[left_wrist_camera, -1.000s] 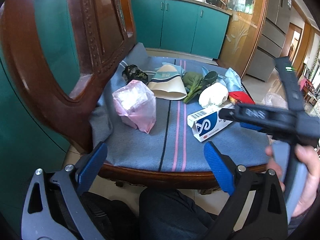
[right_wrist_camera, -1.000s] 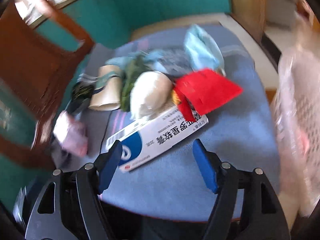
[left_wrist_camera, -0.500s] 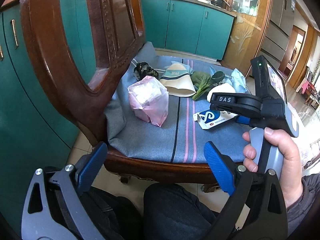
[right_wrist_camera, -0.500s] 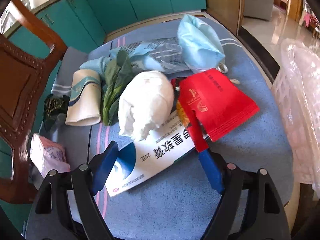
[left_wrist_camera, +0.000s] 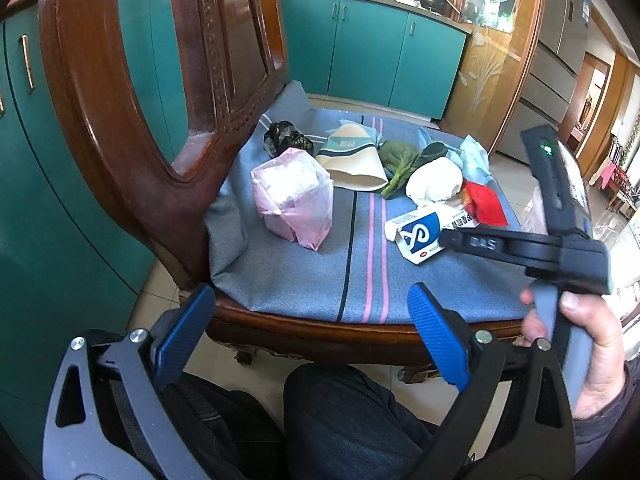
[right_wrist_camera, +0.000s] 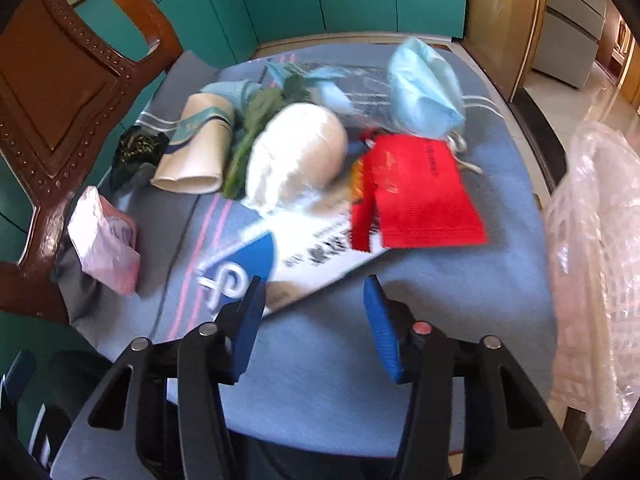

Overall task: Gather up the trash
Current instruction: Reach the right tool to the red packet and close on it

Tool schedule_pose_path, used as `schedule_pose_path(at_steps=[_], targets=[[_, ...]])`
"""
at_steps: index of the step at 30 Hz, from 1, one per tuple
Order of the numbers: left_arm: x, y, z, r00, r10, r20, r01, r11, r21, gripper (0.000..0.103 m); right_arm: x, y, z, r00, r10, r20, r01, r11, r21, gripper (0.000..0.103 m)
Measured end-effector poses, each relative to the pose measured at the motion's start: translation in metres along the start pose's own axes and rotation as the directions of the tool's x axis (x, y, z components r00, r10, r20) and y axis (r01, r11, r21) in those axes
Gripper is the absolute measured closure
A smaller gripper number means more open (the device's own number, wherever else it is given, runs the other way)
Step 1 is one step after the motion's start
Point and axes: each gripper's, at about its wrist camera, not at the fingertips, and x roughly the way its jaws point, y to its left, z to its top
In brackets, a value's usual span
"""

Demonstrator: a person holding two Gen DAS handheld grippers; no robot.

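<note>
While unheld, medicine box [right_wrist_camera: 296, 256] just ahead of right hand-held gripper [right_wrist_camera: 316, 316].

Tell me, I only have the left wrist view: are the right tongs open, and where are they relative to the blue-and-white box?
Observer: Open. The right tongs hover at the near edge of the medicine box; blur hides any contact.
Operator: Is anything lying on it?
Observer: Yes, the red packet overlaps its far end.
Operator: Any bin in reach?
Observer: A white basket lined with clear plastic stands just past the seat's right edge, probably the drop spot.
</note>
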Motion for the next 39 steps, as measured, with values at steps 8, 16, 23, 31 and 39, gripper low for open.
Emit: schedule_pose_path(at_steps=[8,16,23,31,39], targets=[[0.002,-0.006,-0.001,1.000,-0.002,-0.007,0.002,1.000,0.012,0.006,-0.013,-0.036,-0.009,0.998,0.055,-0.003,-0.054,0.995,0.087,0.052],[0.006,-0.016,-0.002,1.000,0.004,-0.019,-0.003,0.999,0.046,0.006,-0.010,-0.034,-0.001,0.995,0.098,0.006,-0.098,0.985,0.143,0.037],[0.009,-0.014,-0.003,1.000,0.017,-0.021,-0.016,0.999,0.037,0.006,-0.016,-0.030,0.002,0.997,-0.053,0.051,0.047,0.992,0.117,0.037],[0.014,-0.022,-0.006,0.999,0.012,-0.036,-0.010,0.998,0.063,0.006,-0.022,-0.036,0.024,0.958,-0.211,0.193,0.208,0.977,0.037,0.034],[0.015,-0.019,-0.004,0.999,0.025,-0.039,-0.023,0.998,0.053,0.006,0.008,-0.043,0.043,0.971,-0.184,0.154,0.187,0.982,-0.006,0.029]])
